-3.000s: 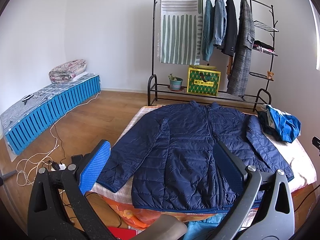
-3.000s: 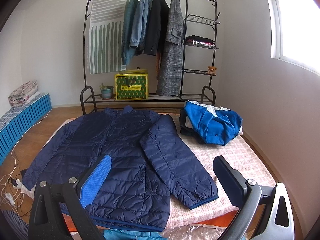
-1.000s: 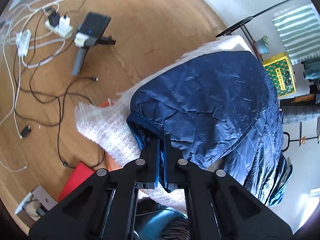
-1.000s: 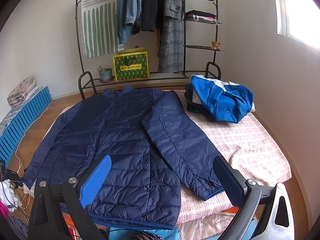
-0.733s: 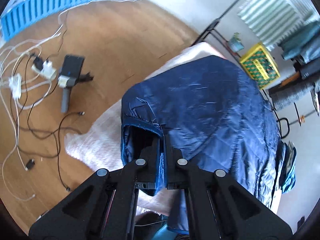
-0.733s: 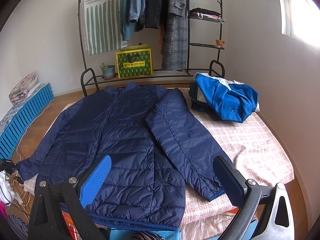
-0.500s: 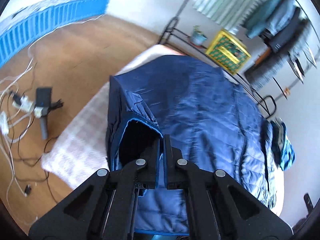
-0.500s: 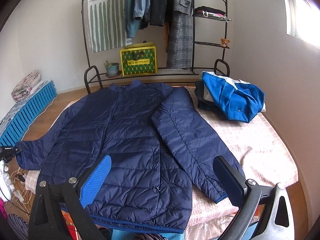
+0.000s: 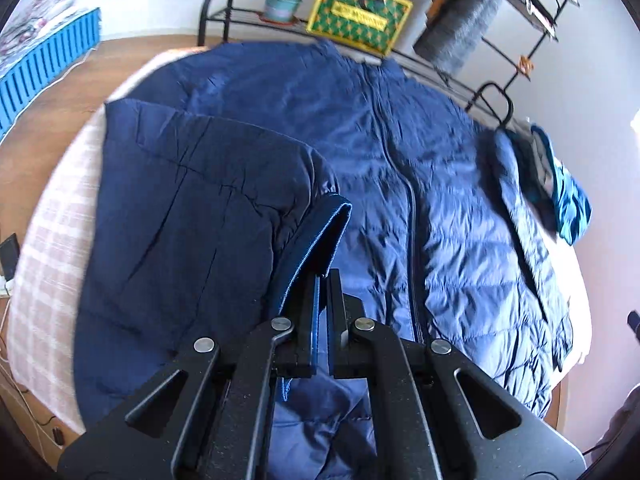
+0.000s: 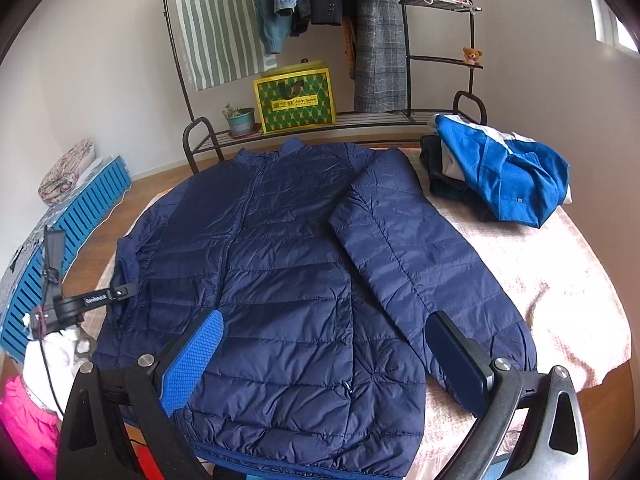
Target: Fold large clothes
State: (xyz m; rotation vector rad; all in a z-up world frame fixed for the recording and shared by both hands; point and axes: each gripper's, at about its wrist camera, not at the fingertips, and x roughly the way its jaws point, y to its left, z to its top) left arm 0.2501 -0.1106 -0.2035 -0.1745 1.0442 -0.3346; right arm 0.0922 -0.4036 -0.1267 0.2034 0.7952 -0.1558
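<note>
A navy quilted jacket (image 10: pixel 280 280) lies face up, zipped, on the pink checked bed cover (image 10: pixel 560 264). My left gripper (image 9: pixel 323 276) is shut on the cuff (image 9: pixel 324 224) of the jacket's left sleeve and holds it above the jacket body (image 9: pixel 448 208), so the sleeve lies doubled over the left side. In the right wrist view the left gripper (image 10: pixel 120 292) shows at the jacket's left edge. My right gripper (image 10: pixel 328 356) is open with nothing between its fingers. It hovers over the lower front near the hem. The other sleeve (image 10: pixel 420 248) lies flat and straight.
A heap of blue and white clothes (image 10: pixel 504 172) sits at the bed's far right corner. Behind the bed stands a black clothes rack (image 10: pixel 404 40) with hanging coats, a yellow-green bag (image 10: pixel 296 96) and a potted plant (image 10: pixel 240 120). A blue slatted mat (image 10: pixel 80 216) lies left on the wooden floor.
My left gripper has carried the sleeve cuff from the bed's left edge up and inward over the jacket, rolling as it went. The right gripper has sunk slightly toward the jacket and is still open.
</note>
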